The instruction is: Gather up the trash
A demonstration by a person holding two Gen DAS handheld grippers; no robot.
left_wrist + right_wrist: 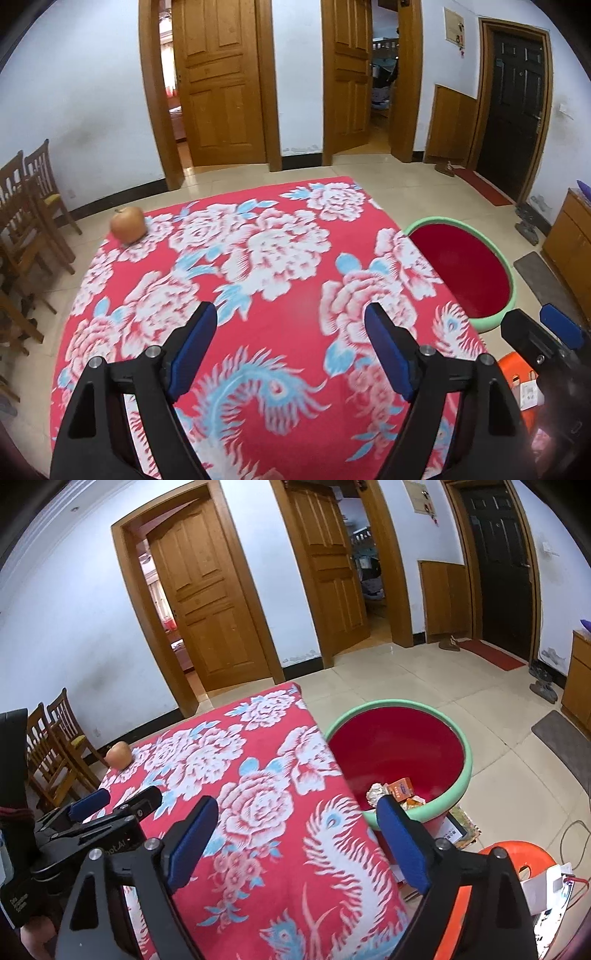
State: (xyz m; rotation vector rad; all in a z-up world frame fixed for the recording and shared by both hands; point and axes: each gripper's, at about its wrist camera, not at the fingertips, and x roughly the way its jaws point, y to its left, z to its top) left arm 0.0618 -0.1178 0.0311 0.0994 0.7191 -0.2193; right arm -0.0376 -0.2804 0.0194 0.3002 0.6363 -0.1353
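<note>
Wide-open empty right tool (295,840) above floral tablecloth (258,775), trash-holding basin (463,775) beside.

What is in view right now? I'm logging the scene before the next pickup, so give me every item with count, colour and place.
tablecloth: one, red with white and blue flowers, covering the table.
fruit: one, orange-brown, round, far left corner of the cloth.
basin: one, green rim, red inside, on the floor right of the table.
trash: several pieces, an orange carton and crumpled wrappers, inside the basin.
stool: one, orange, near right.
chairs: at least two, brown wood, left wall.
left gripper: black, blue pads, open, empty, over the cloth.
right gripper: same, open, empty.
</note>
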